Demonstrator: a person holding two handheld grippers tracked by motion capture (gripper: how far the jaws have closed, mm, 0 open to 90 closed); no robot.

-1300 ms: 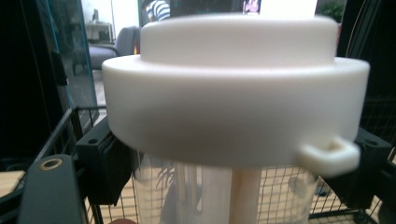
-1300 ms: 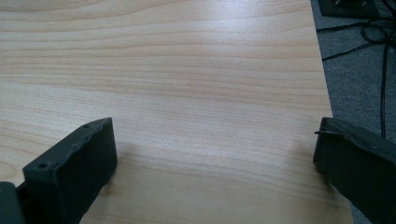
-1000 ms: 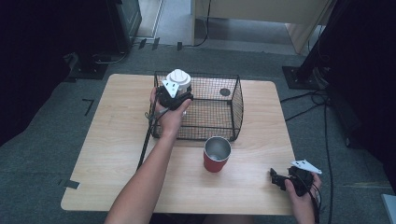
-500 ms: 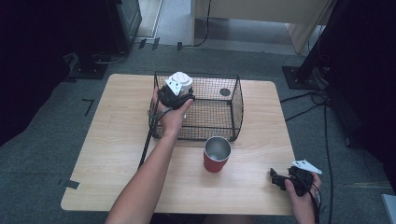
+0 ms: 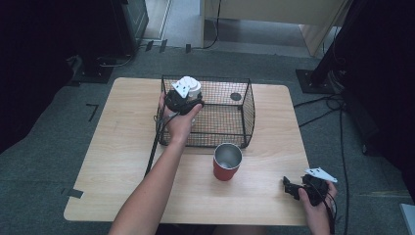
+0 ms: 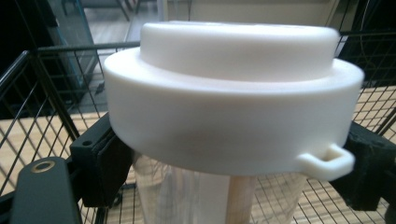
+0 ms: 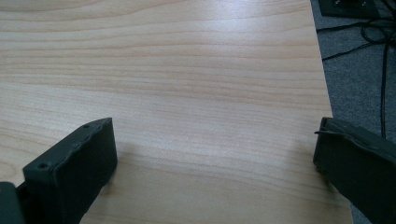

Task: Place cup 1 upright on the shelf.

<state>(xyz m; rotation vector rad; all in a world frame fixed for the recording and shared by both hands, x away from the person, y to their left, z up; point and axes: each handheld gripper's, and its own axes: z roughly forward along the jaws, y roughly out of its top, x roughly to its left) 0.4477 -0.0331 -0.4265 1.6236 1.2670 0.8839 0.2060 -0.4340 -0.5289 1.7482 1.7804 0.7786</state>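
Two grippers: both working around the wire basket (image 5: 247,110).
Left gripper (image 5: 182,98): hovering at the basket's near-left corner, jaws just easing apart, flanking the clear jar (image 6: 196,196) under its white lid (image 6: 233,88).
Jar: standing upright inside the basket.
Right gripper (image 5: 293,188): resting on the table (image 5: 122,147), well right of the basket, jaws gaping wide, holding nothing.
Red cup (image 5: 227,162): sitting just before the basket.

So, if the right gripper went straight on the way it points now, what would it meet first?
Probably nothing soon: the right gripper points low along the bare wooden table, jaws wide apart. Depth is unclear, but the way looks free.
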